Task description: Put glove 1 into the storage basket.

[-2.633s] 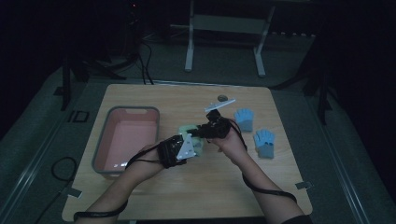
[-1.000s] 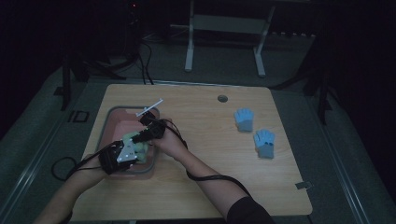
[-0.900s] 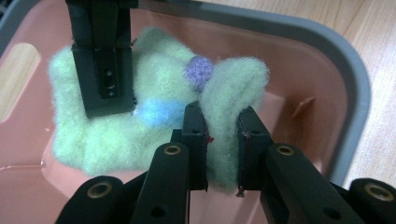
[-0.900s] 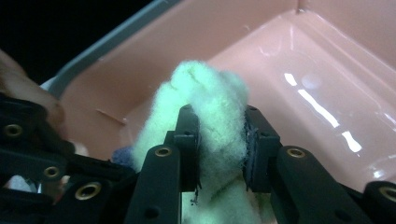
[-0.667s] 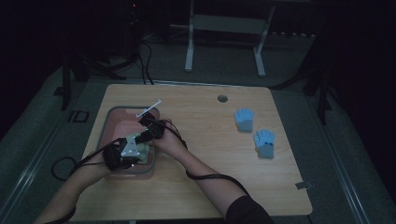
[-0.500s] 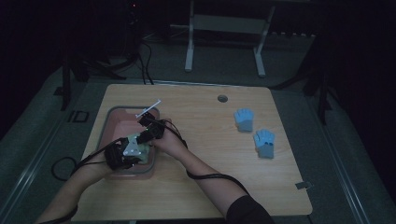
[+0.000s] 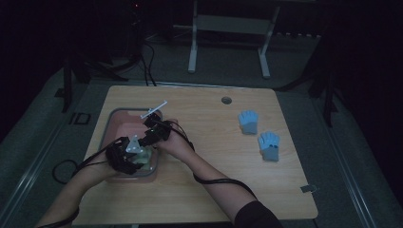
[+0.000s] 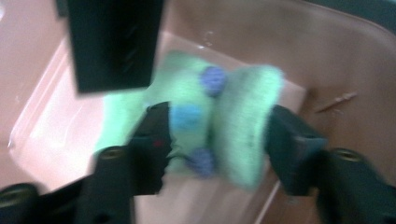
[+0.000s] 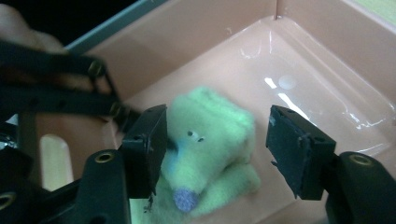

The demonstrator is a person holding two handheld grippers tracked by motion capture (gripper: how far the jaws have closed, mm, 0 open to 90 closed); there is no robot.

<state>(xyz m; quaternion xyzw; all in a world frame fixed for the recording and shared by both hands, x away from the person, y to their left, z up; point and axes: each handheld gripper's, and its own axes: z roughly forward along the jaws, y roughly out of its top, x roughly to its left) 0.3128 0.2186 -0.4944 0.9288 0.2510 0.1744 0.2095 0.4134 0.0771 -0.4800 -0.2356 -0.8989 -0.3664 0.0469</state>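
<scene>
The green glove (image 9: 210, 140) is lying inside the pink bin (image 7: 119, 128), at its near end. Both claws are hovering over it there: the left claw (image 8: 217, 140) and right claw (image 9: 217, 144) have just been opening, jaws standing apart around the glove, no longer pinching it.

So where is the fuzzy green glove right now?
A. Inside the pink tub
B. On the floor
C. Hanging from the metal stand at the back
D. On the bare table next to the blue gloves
A: in the right gripper view the green glove lies on the bottom of the pink tub, with the tub's walls rising around it, while the two blue gloves lie apart on the table.
</scene>
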